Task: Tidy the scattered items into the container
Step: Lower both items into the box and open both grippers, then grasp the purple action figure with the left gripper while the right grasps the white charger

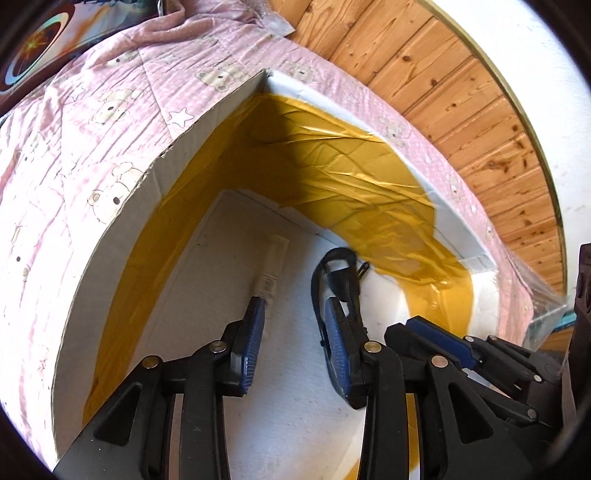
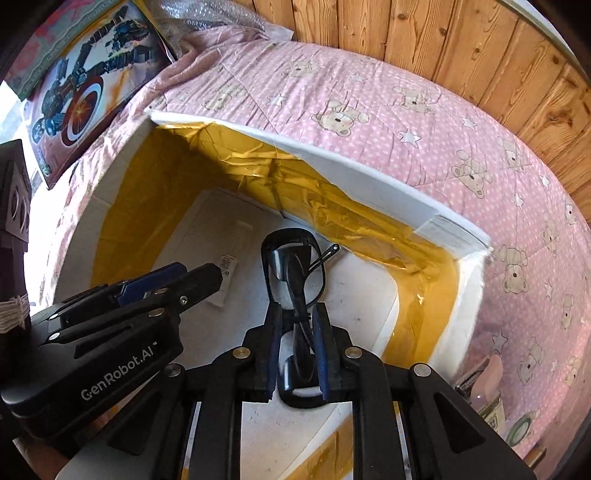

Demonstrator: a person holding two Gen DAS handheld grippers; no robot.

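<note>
Glasses (image 2: 293, 280) (black, folded) | clamped in right gripper (image 2: 298, 354) jaws, inside box (image 2: 369, 173) | left gripper (image 1: 293, 343) at 9 o'clock, jaws wide, empty

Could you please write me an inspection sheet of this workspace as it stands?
Surface: pink bear-print blanket over the bed.
Job's things: white box lined with yellow tape, open on the blanket; black glasses folded, held over the box floor.
Clutter: white label on the box floor; superhero toy box at the blanket's far corner; packets beside the white box.
Grippers: right gripper shut on the glasses; left gripper open, empty, inside the box.
Cables: nothing seen.
Surroundings: wood-panelled wall behind the bed.
</note>
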